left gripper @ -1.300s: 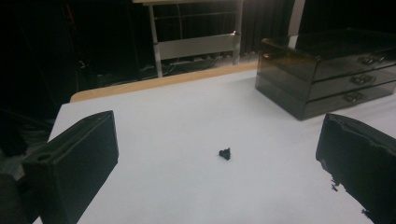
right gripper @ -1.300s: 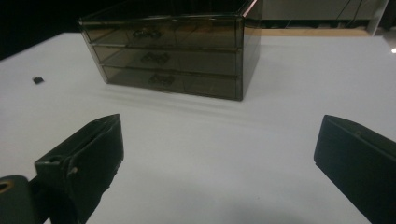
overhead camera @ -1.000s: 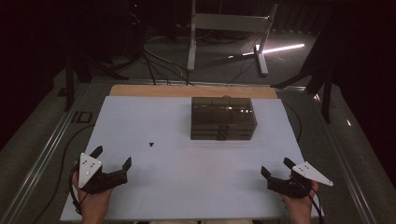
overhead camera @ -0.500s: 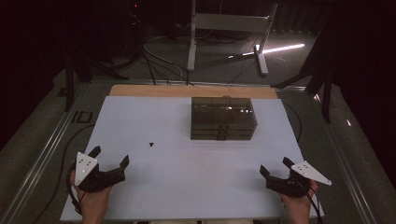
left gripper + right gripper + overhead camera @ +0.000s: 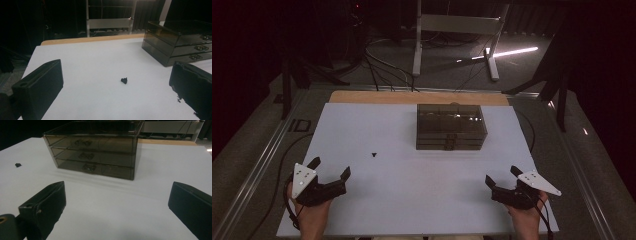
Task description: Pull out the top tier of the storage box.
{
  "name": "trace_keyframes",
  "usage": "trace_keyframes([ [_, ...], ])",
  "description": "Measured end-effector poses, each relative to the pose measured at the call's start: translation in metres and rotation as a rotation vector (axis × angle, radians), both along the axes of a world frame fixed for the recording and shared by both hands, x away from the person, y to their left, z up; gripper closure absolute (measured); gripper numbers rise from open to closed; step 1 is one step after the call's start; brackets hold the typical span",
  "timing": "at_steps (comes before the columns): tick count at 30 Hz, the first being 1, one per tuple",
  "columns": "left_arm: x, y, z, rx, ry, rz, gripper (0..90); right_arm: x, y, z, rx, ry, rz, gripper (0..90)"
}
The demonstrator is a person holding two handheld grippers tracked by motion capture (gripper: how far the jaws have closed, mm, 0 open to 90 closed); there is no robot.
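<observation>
Both tongs are gaping wide and empty: left tongs (image 5: pixel 330 176) lower left, right tongs (image 5: pixel 502 180) lower right. The small black piece (image 5: pixel 374 155) is lying left of centre, the drawer box (image 5: pixel 451 127) upper centre. Risk: nudging the tiny piece away, misjudging it. Open worktop (image 5: pixel 412 200) is surrounding it.

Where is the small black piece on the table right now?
In the high view, the small black piece lies on the white tabletop, left of the drawer box, ahead of the left gripper.

A small black piece (image 5: pixel 374 155) lies alone on the white table. Behind it to the right stands a smoky see-through drawer box (image 5: pixel 451 127), three drawers shut.
</observation>
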State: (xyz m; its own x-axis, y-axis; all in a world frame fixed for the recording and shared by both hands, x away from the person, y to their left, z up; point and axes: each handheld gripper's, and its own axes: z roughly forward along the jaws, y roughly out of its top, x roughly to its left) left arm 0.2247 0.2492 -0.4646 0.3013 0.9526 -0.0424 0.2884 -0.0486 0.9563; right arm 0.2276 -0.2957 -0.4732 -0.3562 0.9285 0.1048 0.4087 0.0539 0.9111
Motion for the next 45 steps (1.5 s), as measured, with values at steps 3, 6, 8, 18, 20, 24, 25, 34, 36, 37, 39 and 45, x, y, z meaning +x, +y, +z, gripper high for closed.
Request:
trace_keyframes([
  [3, 0.000, 0.000, 0.000, 0.001, 0.000, 0.001, 0.4, 0.002, 0.003, 0.001, 0.000, 0.002, -0.001, 0.0],
  [6, 0.000, 0.001, 0.000, -0.004, 0.002, 0.002, 0.4, 0.004, 0.005, 0.001, -0.005, 0.002, -0.005, 0.0],
  [8, 0.000, 0.002, 0.000, -0.006, 0.003, 0.008, 0.4, 0.005, 0.007, 0.002, 0.002, -0.003, -0.010, 0.0],
  [18, 0.000, 0.000, -0.001, -0.003, 0.007, 0.002, 0.4, 0.012, 0.013, 0.005, 0.007, -0.012, -0.010, 0.0],
  [20, 0.000, 0.000, -0.001, -0.002, 0.007, 0.003, 0.4, 0.013, 0.015, 0.005, 0.008, -0.014, -0.009, 0.0],
  [24, 0.000, 0.001, -0.001, -0.003, 0.006, 0.008, 0.4, 0.016, 0.018, 0.005, 0.006, -0.016, -0.002, 0.0],
  [25, 0.000, 0.001, -0.001, -0.003, 0.006, 0.008, 0.4, 0.017, 0.020, 0.006, 0.007, -0.015, -0.002, 0.0],
  [34, 0.001, 0.001, -0.002, -0.003, 0.012, 0.006, 0.4, 0.023, 0.031, 0.007, -0.004, -0.021, 0.008, 0.0],
  [36, 0.001, 0.001, -0.002, -0.001, 0.011, 0.005, 0.4, 0.025, 0.033, 0.007, 0.003, -0.018, 0.010, 0.0],
  [37, 0.001, 0.001, -0.002, 0.000, 0.011, 0.004, 0.4, 0.026, 0.034, 0.007, 0.003, -0.017, 0.009, 0.0],
  [39, 0.001, 0.000, -0.002, 0.000, 0.011, 0.004, 0.4, 0.027, 0.036, 0.007, 0.006, -0.016, 0.009, 0.0],
  [45, 0.002, -0.001, -0.003, 0.004, 0.014, 0.001, 0.4, 0.031, 0.043, 0.007, -0.031, -0.016, -0.018, 0.0],
])
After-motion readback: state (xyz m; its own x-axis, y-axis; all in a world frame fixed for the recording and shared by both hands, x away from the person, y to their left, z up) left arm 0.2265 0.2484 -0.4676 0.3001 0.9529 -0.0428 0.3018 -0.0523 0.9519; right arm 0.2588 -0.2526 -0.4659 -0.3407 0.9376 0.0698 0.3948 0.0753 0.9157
